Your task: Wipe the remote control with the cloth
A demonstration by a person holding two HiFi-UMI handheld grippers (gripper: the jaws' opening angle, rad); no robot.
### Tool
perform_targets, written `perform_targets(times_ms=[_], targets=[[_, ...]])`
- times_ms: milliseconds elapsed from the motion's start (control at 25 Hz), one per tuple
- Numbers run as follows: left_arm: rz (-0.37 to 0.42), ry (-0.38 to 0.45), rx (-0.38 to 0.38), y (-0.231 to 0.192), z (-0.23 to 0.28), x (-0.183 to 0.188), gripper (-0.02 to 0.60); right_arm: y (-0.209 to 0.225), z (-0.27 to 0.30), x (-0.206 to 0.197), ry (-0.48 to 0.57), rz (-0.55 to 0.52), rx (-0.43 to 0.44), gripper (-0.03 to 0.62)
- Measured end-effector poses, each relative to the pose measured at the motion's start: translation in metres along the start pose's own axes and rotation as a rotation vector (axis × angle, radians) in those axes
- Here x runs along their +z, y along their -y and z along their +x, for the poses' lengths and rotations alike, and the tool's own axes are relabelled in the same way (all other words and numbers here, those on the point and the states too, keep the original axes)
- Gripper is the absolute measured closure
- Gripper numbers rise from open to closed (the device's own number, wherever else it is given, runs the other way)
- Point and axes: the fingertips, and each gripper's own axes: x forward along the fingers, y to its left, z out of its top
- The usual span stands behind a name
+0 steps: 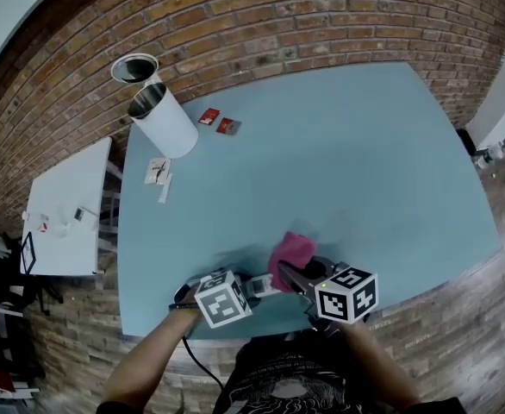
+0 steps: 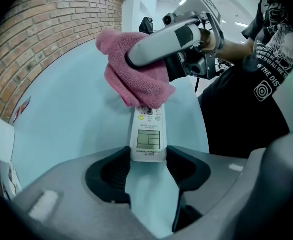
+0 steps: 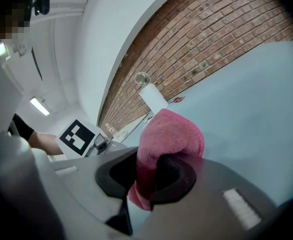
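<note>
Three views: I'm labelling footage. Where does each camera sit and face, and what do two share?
Head view: on the person's head, steeply down at the pale blue tabletop; both forearms show.
Left gripper view: on the left gripper, along jaws clamping the white rectangular remote control; torso shows.
Right gripper view: on the right gripper, along jaws pinching the pink terry cloth; a forearm shows.
Shared: both gripper views show the cloth.

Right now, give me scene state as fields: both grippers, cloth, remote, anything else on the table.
left gripper: jaws shut on the screen end of the remote control
right gripper: jaws shut on the cloth
cloth: pink, lies over the remote control's far end; screen uncovered
table: blue, remote control rests on it
elsewhere: white cylinder and two red packets at the far left, away from both grippers
</note>
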Motion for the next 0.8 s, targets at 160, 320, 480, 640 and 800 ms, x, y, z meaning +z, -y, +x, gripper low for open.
perform_targets(times_ms=[160, 320, 480, 640, 800], targets=[[-0.009, -0.017, -0.001, 0.0, 0.0, 0.0, 0.356, 0.009, -0.007, 0.005, 0.008, 0.009, 0.001, 0.531], [-0.018, -0.027, -0.001, -0.001, 0.0, 0.0, 0.356, 0.017, -0.014, 0.004, 0.008, 0.017, -0.002, 0.531], [-0.023, -0.039, 0.003, -0.002, 0.0, -0.002, 0.356, 0.026, -0.02, 0.003, 0.012, 0.024, -0.014, 0.531], [-0.019, -0.047, 0.004, -0.007, 0.0, -0.002, 0.356, 0.032, -0.025, 0.001, 0.02, 0.034, -0.03, 0.531], [-0.022, -0.031, -0.008, -0.006, 0.001, -0.001, 0.354, 0.028, -0.029, 0.002, 0.031, 0.014, -0.043, 0.531]])
